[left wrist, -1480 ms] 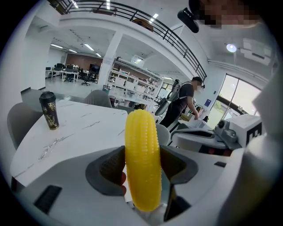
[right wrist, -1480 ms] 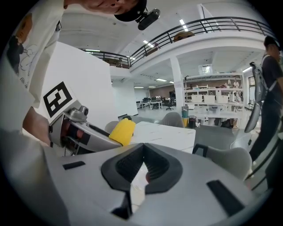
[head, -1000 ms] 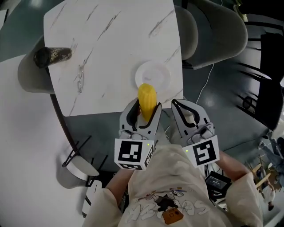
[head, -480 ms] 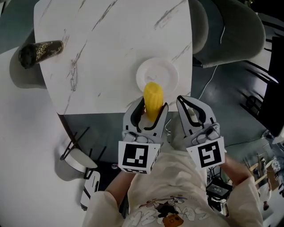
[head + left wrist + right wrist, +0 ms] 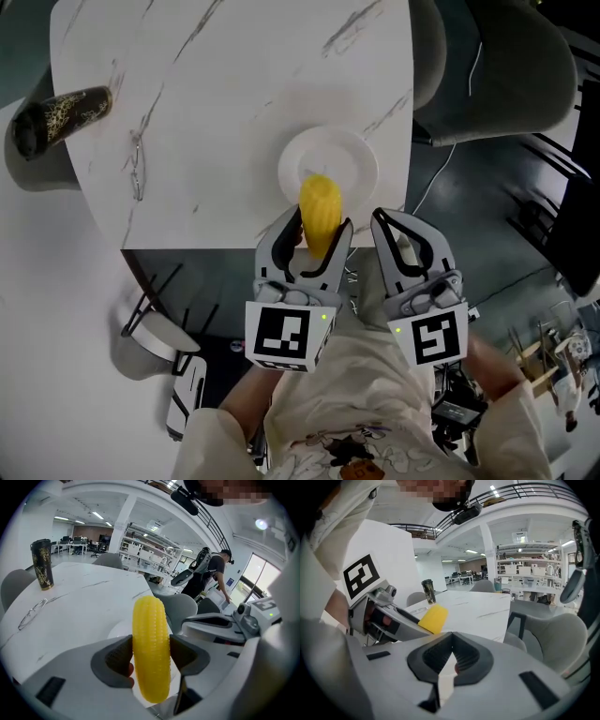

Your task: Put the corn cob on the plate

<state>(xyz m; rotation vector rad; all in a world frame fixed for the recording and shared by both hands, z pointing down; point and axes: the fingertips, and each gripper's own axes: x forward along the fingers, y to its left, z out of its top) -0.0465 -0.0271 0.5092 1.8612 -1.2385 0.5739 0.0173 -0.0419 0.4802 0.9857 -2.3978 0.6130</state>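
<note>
The white marble-patterned table [image 5: 216, 103] carries a round white plate [image 5: 352, 155] near its close edge. The left gripper [image 5: 315, 229] clamps the yellow corn cob [image 5: 320, 208] firmly between its jaws, upright, the tip over the plate's near rim. The right gripper [image 5: 451, 654] alongside has its jaws pressed together, empty. A dark patterned tumbler [image 5: 54, 112] stands far left.

Straight ahead of the left gripper [image 5: 317, 223] and its clamped corn cob [image 5: 319, 199], the plate [image 5: 352, 155] lies unoccupied, with open table [image 5: 234, 84] around it. The glasses [image 5: 138, 164] and tumbler [image 5: 52, 111] sit well off to its front-left. The right gripper [image 5: 401, 230] crowds its right side; a chair [image 5: 487, 75] stands further right.
</note>
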